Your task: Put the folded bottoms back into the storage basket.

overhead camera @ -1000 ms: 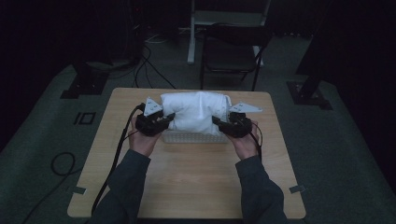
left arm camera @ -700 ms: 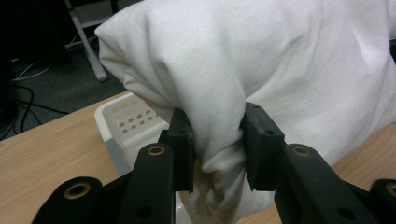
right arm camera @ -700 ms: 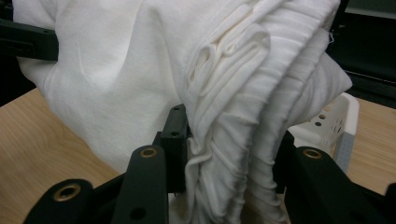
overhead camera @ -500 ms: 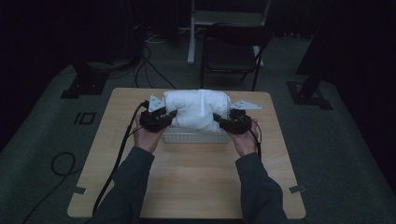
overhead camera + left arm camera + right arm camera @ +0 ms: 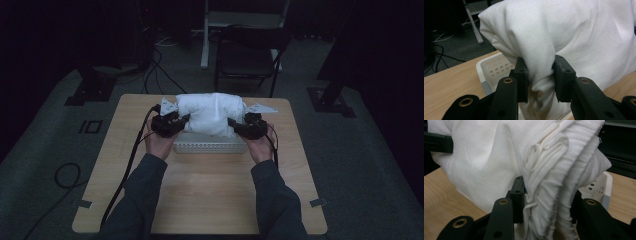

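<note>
A big white cloth bundle [image 5: 210, 114] is held up just above the white basket [image 5: 210, 147] with little holes. The left gripper [image 5: 176, 123] pinches one end of the bundle, squeezing a fat fold between its jaws. The right gripper [image 5: 239, 127] pinches the other end, where many folded layers bunch up. The bundle looks soft, floppy and light, so it may sag. Grabbing thick folds at both ends seems best.
</note>
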Motion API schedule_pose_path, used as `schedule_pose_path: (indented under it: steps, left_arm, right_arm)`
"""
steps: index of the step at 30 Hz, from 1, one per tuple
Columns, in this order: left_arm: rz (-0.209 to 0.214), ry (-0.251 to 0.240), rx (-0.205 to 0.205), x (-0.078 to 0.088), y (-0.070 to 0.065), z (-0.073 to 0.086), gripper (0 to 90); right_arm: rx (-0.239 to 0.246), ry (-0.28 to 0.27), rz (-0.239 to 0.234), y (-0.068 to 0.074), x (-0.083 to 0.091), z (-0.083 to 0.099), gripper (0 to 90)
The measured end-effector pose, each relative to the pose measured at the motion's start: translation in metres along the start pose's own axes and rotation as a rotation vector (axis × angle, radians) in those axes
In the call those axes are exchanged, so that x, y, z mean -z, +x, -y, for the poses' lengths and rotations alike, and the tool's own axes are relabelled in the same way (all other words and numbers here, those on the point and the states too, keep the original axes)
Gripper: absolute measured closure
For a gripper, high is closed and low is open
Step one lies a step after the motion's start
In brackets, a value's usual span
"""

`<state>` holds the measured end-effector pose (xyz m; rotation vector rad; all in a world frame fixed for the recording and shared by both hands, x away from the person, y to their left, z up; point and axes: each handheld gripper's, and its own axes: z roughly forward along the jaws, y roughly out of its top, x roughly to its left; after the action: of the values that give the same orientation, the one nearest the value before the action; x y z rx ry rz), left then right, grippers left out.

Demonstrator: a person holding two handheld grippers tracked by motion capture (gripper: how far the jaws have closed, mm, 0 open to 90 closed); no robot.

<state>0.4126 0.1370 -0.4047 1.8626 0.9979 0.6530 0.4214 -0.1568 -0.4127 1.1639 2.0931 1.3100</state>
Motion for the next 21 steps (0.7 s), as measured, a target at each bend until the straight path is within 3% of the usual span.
schedule_pose_path:
  steps: [13,21]
  left_arm:
    - [-0.005,0.005,0.003,-0.014,0.001,0.003,68.0]
    - [-0.021,0.007,-0.013,-0.018,-0.002,-0.005,68.1]
  right_arm:
    - [-0.019,0.014,0.011,-0.008,-0.011,0.003,62.3]
    - [-0.034,0.008,0.012,-0.013,-0.014,0.004,62.3]
